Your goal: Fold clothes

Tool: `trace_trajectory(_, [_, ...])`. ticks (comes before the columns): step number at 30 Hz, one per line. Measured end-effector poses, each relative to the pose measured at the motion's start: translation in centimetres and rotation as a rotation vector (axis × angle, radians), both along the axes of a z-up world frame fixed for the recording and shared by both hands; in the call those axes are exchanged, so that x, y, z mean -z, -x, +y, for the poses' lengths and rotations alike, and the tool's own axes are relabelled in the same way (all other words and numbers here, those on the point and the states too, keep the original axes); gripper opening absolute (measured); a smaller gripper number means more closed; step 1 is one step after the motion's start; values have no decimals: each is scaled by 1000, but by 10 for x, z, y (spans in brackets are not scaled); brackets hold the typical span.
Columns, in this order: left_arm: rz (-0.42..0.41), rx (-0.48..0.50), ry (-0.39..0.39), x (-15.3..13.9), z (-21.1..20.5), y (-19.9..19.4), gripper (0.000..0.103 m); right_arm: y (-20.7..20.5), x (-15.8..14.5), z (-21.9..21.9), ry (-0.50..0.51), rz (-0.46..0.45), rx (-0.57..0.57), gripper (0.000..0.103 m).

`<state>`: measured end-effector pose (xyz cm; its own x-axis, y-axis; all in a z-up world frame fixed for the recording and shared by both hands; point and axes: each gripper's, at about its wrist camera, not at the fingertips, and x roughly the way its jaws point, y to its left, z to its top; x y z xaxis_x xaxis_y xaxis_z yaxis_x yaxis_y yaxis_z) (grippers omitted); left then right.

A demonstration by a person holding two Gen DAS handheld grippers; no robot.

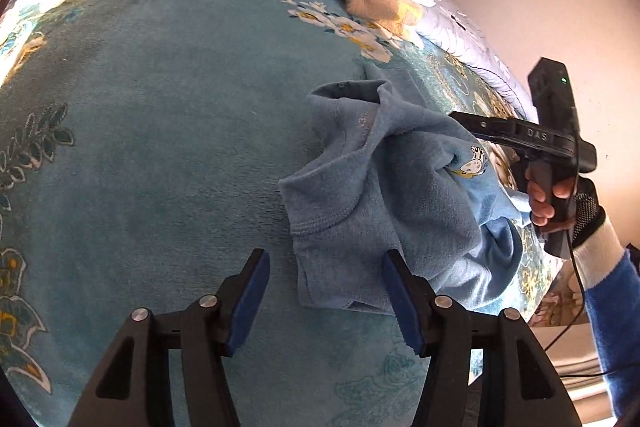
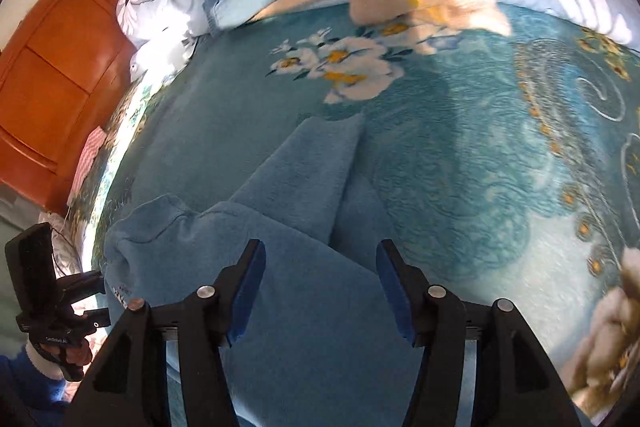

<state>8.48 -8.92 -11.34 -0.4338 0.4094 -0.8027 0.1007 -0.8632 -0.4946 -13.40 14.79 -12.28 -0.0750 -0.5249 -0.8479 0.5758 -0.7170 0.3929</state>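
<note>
One blue fleece garment [image 1: 384, 195] – crumpled on blanket [image 1: 160, 147].

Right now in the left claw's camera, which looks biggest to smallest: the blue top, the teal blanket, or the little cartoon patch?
1. Teal blanket, filling most of the view.
2. Blue top, crumpled on it.
3. Cartoon patch, a tiny picture on the top.

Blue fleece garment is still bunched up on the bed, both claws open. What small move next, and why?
Probably lower the left claw onto the near hem of the blue fleece garment and close on it. The garment lies crumpled on the teal blanket, the hem sits just ahead of the open pads, and nothing is gripped yet.
</note>
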Motion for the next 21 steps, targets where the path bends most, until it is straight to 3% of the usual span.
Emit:
trace_trajectory(2, [-1, 0, -16, 1, 0, 0, 60, 0, 8, -9, 1, -28, -33, 67])
trace_trajectory(6, [1, 2, -24, 1, 1, 0, 60, -8, 19, -10, -42, -65, -51, 65])
trace_trajectory(11, [4, 7, -45, 2, 2, -2, 60, -27, 7, 6, -64, -41, -29, 10])
trace_trajectory(16, [21, 35, -58, 0, 11, -2, 60, -51, -21, 19, -93, 78, 21, 7])
trace_trajectory(21, [44, 80, -67, -1, 26, 1, 60, -60, -70, 55, -96, 259, 198, 7])
